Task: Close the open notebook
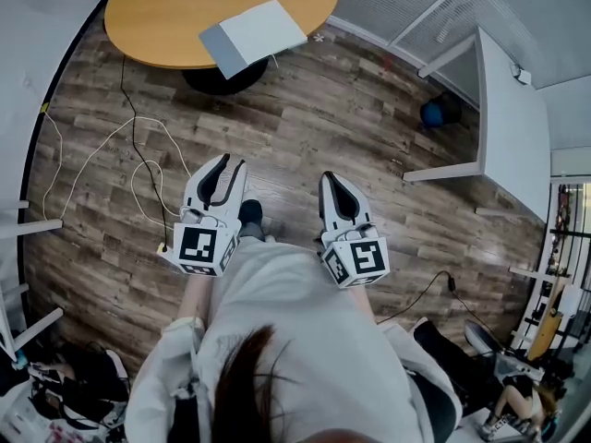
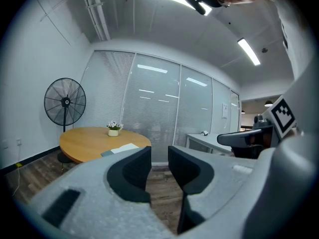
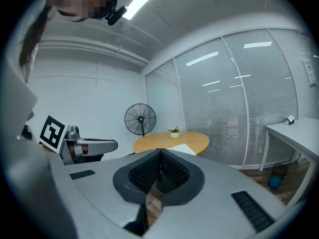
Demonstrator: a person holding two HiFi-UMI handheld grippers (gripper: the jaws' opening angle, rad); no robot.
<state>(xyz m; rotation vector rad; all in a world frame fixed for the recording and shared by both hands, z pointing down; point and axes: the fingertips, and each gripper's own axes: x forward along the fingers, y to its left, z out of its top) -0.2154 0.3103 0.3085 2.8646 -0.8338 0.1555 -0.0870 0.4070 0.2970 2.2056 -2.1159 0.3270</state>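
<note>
The notebook [image 1: 251,35], white with a grey strip along one side, lies flat at the near edge of the round wooden table [image 1: 166,17], far ahead of both grippers; whether it is open I cannot tell. Over the wood floor my left gripper [image 1: 222,162] stands open with nothing between its dark pads. My right gripper [image 1: 334,178] is shut, tips together, empty. In the left gripper view the notebook [image 2: 122,148] shows just past the left gripper [image 2: 159,156]. In the right gripper view the notebook [image 3: 185,148] shows beyond the right gripper [image 3: 160,153].
White cables [image 1: 138,173] loop over the floor at the left. A white desk [image 1: 508,109] stands at the right with a blue object [image 1: 432,113] under it. A standing fan [image 2: 65,103] and a small flower pot [image 2: 114,128] are by the table. A person [image 1: 517,404] sits at bottom right.
</note>
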